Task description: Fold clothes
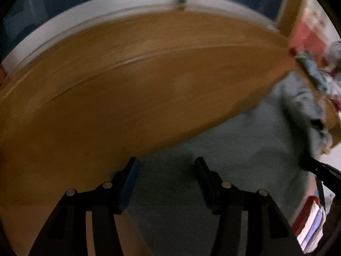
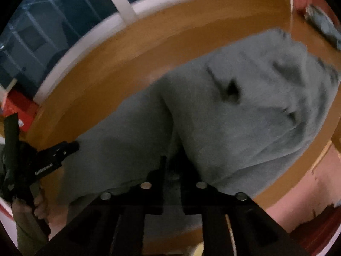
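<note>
Grey garment (image 2: 245,115) lies bunched on the wooden table (image 1: 127,98), soft and limp; best pinched at an edge. Left gripper (image 1: 166,166) gapes empty over cloth. Right gripper (image 2: 172,166) narrow; whether it holds the fold between its fingers is unclear.

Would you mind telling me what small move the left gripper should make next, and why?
Probably close the left gripper on the grey garment. Its jaws stand open just above the cloth's edge on the wooden table, with nothing pinched, while the right gripper sits narrow at a fold.
</note>
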{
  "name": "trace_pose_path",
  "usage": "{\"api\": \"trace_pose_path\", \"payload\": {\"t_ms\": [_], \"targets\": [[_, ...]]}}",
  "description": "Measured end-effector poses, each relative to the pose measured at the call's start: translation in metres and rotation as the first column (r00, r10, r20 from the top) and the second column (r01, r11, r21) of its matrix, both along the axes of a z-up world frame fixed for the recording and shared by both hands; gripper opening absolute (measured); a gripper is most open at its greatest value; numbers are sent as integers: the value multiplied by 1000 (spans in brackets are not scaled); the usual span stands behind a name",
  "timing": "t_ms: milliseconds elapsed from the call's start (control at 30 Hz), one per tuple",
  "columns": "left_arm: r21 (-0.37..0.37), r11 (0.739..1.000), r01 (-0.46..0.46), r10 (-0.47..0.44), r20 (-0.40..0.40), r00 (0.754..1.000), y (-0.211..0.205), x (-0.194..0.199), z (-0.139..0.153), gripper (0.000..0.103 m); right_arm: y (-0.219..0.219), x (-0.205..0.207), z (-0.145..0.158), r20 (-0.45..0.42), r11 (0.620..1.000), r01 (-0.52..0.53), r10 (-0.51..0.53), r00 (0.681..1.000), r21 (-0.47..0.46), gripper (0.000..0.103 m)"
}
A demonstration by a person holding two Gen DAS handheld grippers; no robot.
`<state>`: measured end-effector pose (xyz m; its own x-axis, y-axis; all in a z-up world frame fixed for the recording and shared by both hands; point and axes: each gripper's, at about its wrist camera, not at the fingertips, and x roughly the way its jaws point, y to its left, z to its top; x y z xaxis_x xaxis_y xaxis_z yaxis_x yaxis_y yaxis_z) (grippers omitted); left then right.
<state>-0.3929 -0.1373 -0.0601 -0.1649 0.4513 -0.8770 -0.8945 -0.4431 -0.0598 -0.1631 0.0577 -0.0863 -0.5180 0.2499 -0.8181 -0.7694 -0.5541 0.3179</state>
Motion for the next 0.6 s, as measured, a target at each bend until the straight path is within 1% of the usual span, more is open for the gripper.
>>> {"api": "trace_pose_path", "payload": {"t_ms": [33, 67, 100, 133, 200, 267, 300, 333, 367, 400, 467, 533, 600], "targets": [[18, 1000, 25, -25, -2, 1000, 0, 7, 5, 51, -2, 7, 8, -10, 999, -3, 3, 1000, 40, 28], [36, 998, 51, -51, -4, 999, 1, 14, 10, 51, -4, 13, 15, -18, 997, -6, 7, 1000, 82, 39], [54, 996, 76, -76, -6, 997, 1, 21, 15, 51, -5, 17, 20, -9, 991, -7, 8, 1000, 134, 44], [61, 993, 101, -101, -3, 995, 4, 29, 15, 51, -6, 20, 25, 2, 983, -10, 10, 1000, 186, 45], [73, 986, 151, -152, 4, 988, 11, 46, 15, 51, -2, 10, 23, 72, 966, -56, 39, 997, 253, 46], [55, 981, 186, -187, 13, 982, 19, 62, 7, 51, -4, 0, 8, 168, 947, -131, 84, 982, 292, 46], [47, 978, 202, -203, 19, 979, 21, 69, 4, 51, -6, -2, 1, 216, 937, -164, 99, 971, 309, 39], [31, 977, 211, -211, 16, 977, 23, 75, -1, 51, -5, -2, -6, 250, 933, -174, 95, 964, 316, 24], [7, 977, 212, -212, 9, 977, 24, 79, -7, 51, 4, 9, -6, 210, 953, -129, 72, 975, 275, 6], [-16, 978, 210, -210, -1, 978, 22, 83, -11, 51, 12, 21, -5, 171, 969, -86, 46, 984, 233, 6], [-22, 977, 212, -213, -24, 977, 16, 87, -12, 51, 28, 51, 8, 68, 982, 3, -16, 998, 189, 6], [-23, 977, 210, -210, -33, 977, 13, 88, -12, 51, 42, 76, 22, -13, 985, 38, -36, 999, 168, 6], [-21, 979, 202, -202, -27, 979, 11, 87, -9, 51, 62, 104, 36, -110, 988, 87, -74, 991, 127, 6]]}}
